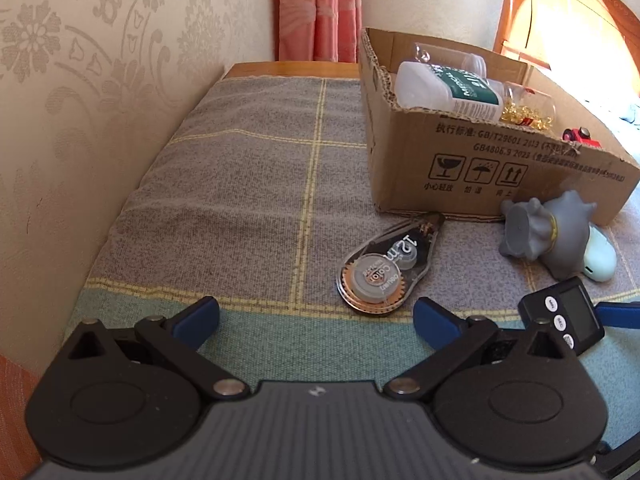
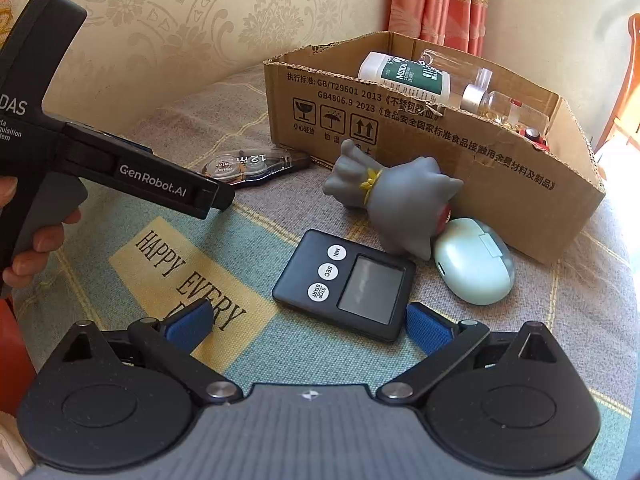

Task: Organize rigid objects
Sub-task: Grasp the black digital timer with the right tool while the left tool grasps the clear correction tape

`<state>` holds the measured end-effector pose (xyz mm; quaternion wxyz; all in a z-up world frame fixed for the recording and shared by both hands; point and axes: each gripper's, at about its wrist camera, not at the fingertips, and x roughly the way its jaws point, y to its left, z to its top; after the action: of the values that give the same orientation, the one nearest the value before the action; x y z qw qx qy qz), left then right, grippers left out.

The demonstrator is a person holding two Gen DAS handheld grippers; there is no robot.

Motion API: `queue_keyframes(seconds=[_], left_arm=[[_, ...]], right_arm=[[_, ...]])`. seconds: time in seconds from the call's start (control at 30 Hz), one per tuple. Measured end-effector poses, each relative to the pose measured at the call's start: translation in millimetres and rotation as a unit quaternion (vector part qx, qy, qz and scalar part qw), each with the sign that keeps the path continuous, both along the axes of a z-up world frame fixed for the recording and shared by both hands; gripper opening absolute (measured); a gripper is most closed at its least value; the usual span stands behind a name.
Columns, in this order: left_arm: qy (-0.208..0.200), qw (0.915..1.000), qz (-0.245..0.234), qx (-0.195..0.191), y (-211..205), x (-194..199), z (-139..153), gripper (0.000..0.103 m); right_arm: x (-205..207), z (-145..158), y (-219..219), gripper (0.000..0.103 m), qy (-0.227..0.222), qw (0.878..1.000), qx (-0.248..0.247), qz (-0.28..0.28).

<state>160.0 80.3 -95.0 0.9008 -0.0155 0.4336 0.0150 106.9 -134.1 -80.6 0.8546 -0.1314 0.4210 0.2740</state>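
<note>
My left gripper (image 1: 316, 318) is open and empty, low over the cloth, just short of a clear correction tape dispenser (image 1: 386, 268). My right gripper (image 2: 310, 322) is open and empty, with a black digital timer (image 2: 348, 284) lying just ahead of its right finger. A grey toy figure (image 2: 394, 196) lies on its side beside a pale green earbud case (image 2: 474, 262). Behind them stands an open cardboard box (image 2: 440, 140) holding a white bottle (image 2: 402, 76), a clear jar (image 2: 516, 114) and a small red toy. The tape dispenser also shows in the right wrist view (image 2: 250, 166).
A checked cloth (image 1: 248, 184) covers the table, which meets a patterned wall (image 1: 80, 100) on the left. A pink curtain (image 1: 318, 8) hangs behind. My left gripper's body (image 2: 120, 172) reaches in from the left of the right wrist view.
</note>
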Motion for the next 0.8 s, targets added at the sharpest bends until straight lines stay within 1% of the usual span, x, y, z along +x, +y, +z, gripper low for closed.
queue_keyframes(seconds=[0.07,0.1,0.17,0.23,0.3,0.37,0.47,0.57,0.63,0.73,0.77,0.8], left_arm=[[-0.006,1.0,0.001,0.003,4,0,0,0.103],[-0.008,0.9999,0.002,0.012,4,1,0,0.103],[-0.011,0.9994,0.022,0.023,9,2,1,0.103],[-0.007,0.9987,0.045,0.023,17,5,2,0.103],[-0.008,0.9972,0.067,0.032,24,7,2,0.103],[-0.007,0.9969,0.069,0.036,28,8,3,0.103],[-0.006,0.9988,0.044,0.021,24,5,7,0.102],[-0.019,0.9997,-0.007,-0.015,9,-3,12,0.102],[-0.024,0.9988,-0.034,-0.027,-3,-3,12,0.103],[-0.015,0.9984,-0.05,-0.021,-16,3,4,0.102],[-0.019,0.9985,-0.052,-0.005,-20,5,1,0.103],[-0.026,0.9981,-0.056,0.002,-23,4,0,0.103]], right_arm=[[1,0,1,0.103,-0.002,1.0,-0.005,-0.002],[1,-1,2,0.103,-0.003,1.0,-0.008,-0.002],[1,0,1,0.103,-0.002,1.0,-0.008,-0.002],[1,0,0,0.103,-0.001,1.0,-0.009,0.0],[1,0,-1,0.103,0.0,1.0,-0.009,0.003],[1,0,-2,0.103,0.0,1.0,-0.009,0.006],[1,0,-2,0.103,0.0,1.0,-0.009,0.009],[1,0,-2,0.103,-0.001,1.0,-0.009,0.01],[1,0,-2,0.103,-0.001,1.0,-0.009,0.01],[0,0,-2,0.103,-0.001,1.0,-0.008,0.011],[0,0,-3,0.103,-0.001,1.0,-0.008,0.011],[0,0,-3,0.103,-0.002,1.0,-0.008,0.011]])
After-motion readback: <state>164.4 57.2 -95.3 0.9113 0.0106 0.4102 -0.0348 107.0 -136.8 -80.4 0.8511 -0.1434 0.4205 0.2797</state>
